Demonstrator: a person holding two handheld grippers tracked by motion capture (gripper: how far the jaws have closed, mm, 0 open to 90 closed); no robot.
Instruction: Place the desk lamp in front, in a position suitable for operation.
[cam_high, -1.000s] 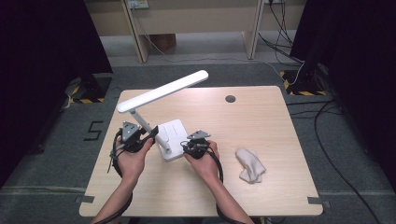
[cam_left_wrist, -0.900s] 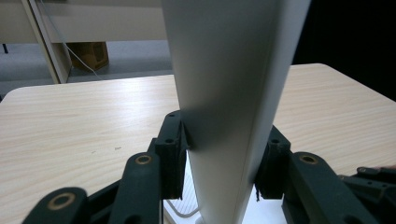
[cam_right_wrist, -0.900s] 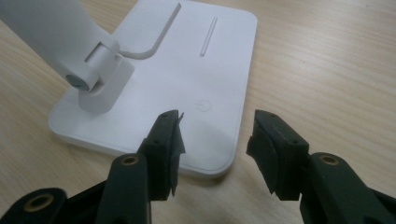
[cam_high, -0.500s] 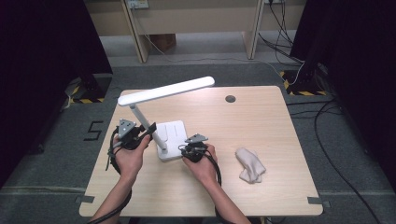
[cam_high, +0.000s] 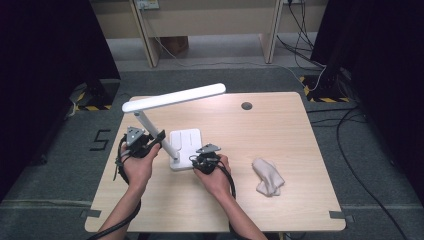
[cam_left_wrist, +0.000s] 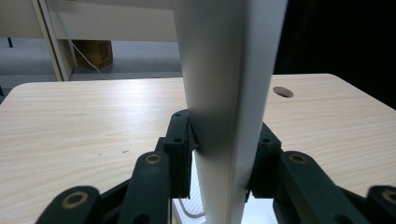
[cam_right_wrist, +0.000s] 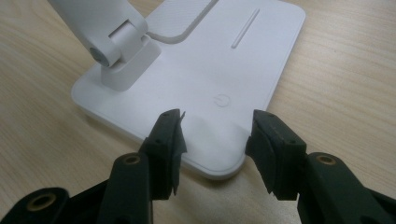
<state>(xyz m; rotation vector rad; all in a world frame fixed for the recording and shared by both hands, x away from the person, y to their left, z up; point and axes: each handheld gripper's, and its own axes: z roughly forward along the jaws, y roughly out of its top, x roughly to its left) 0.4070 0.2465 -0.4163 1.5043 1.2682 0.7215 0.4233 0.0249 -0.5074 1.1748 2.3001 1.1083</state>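
From above, my left hand-held gripper (cam_high: 150, 141) clamps the lamp's leaning stem (cam_high: 154, 134); my right hand-held gripper (cam_high: 199, 161) sits at the base (cam_high: 186, 142) near the worktop (cam_high: 280, 125) middle, with a cloth (cam_high: 267, 176) well apart. Left gripper view: jaws closed on the stem (cam_left_wrist: 229, 116), its axis running upward. Right gripper view: my jaws stand apart over the base's near edge (cam_right_wrist: 210, 93), the power button just ahead.

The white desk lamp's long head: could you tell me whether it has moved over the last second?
Yes. The white desk lamp's long head swung its far tip away from the person, judged against the round dark table hole.
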